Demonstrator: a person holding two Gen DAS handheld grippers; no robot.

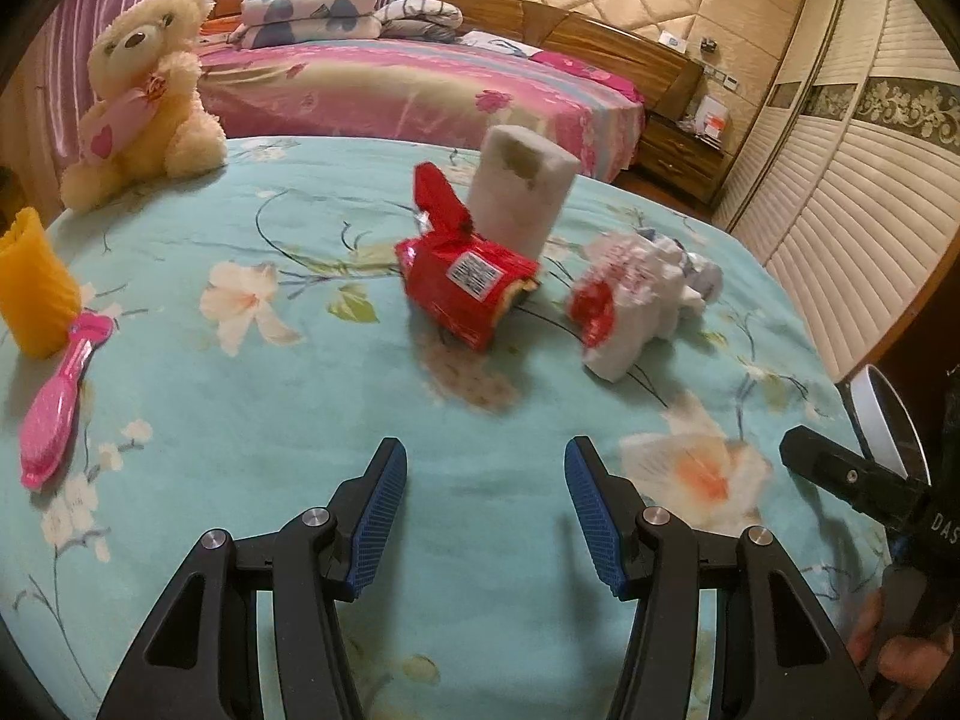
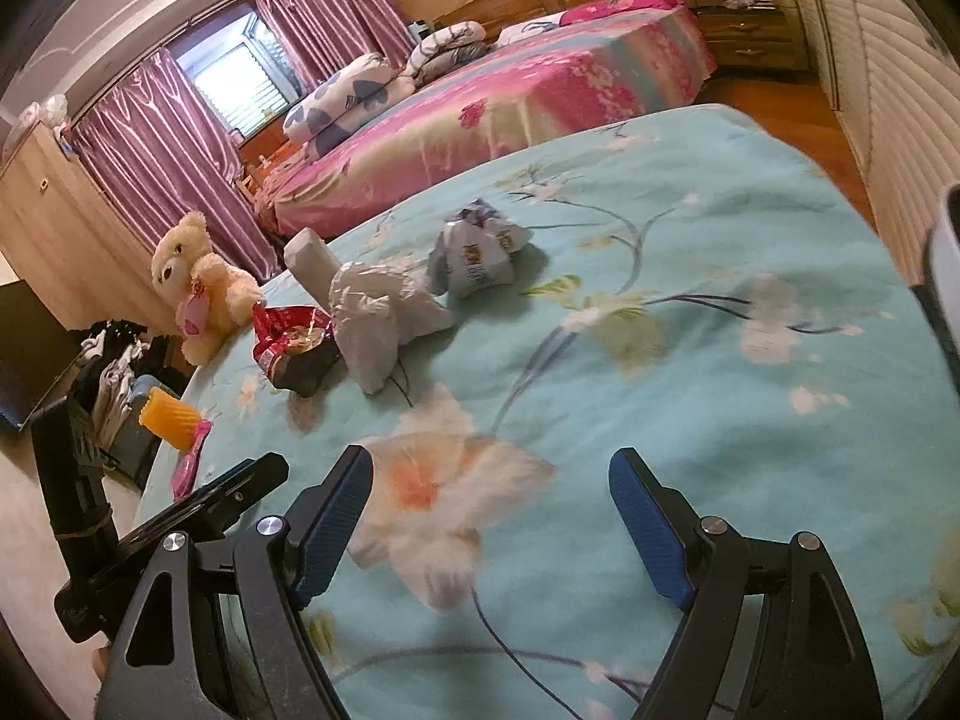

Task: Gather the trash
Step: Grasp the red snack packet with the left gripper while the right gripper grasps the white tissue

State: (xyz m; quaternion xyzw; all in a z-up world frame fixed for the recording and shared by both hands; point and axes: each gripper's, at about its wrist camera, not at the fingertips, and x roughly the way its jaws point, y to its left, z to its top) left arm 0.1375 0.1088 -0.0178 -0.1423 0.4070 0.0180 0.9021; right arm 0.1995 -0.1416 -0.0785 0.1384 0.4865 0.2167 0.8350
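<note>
A red snack wrapper (image 1: 465, 282) lies on the turquoise flowered bedspread (image 1: 288, 396), ahead of my open left gripper (image 1: 486, 462). A white foam block (image 1: 519, 195) stands behind it. A crumpled white bag with red print (image 1: 630, 312) lies to its right. In the right wrist view the red wrapper (image 2: 291, 342), the crumpled white bag (image 2: 378, 318) and a crumpled bluish packet (image 2: 480, 261) lie far ahead of my open, empty right gripper (image 2: 489, 468). Both grippers hover above the bedspread (image 2: 690, 360).
A cream teddy bear (image 1: 144, 96) sits at the far left. An orange cup (image 1: 33, 288) and a pink hairbrush (image 1: 57, 402) lie at the left edge. A white bin rim (image 1: 882, 420) shows at the right. A pink bed (image 1: 420, 84) stands behind.
</note>
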